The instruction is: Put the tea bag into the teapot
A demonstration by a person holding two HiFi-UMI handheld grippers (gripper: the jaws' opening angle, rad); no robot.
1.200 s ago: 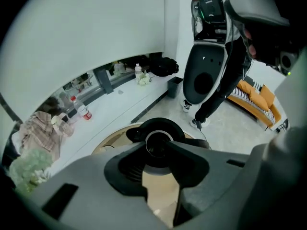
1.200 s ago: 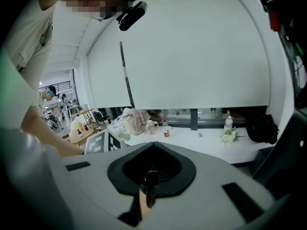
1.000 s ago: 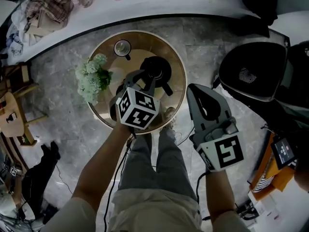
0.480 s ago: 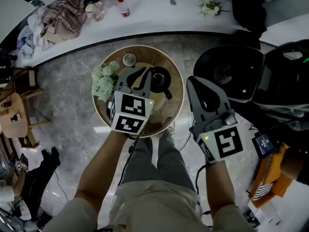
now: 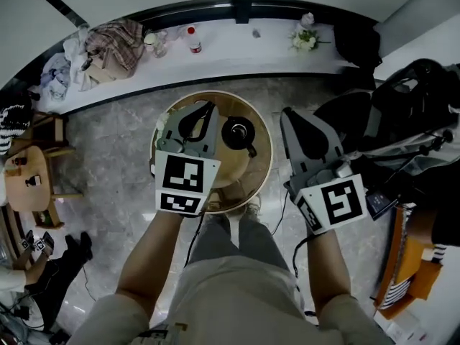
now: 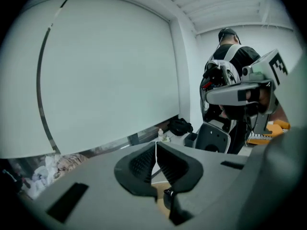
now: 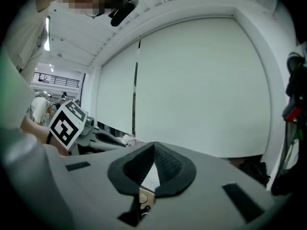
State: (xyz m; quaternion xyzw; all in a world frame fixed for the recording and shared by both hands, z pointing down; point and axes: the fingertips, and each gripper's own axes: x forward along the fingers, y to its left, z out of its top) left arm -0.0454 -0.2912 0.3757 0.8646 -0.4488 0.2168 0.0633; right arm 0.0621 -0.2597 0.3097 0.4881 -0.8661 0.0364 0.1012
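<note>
A black teapot [image 5: 237,132] stands on the round wooden table [image 5: 260,165], seen far below in the head view. My left gripper [image 5: 209,107] is held high just left of the teapot; its jaws are closing, the tips meet, and nothing is between them. In the left gripper view it [image 6: 156,143] points level at a white wall. My right gripper [image 5: 287,113] hangs right of the table, shut and empty, and also faces the wall [image 7: 153,144]. No tea bag shows in any view.
A curved white counter [image 5: 237,52] runs behind the table with a bottle [image 5: 191,40], a heap of clothes [image 5: 111,38] and small flowers [image 5: 305,39]. Black bags and a chair [image 5: 402,121] crowd the right. A wooden chair [image 5: 29,182] stands at the left.
The head view has pulled up and away, so the table looks smaller. My left gripper has moved from over the teapot to its left, and its jaws have closed. The right gripper stays beside the table.
</note>
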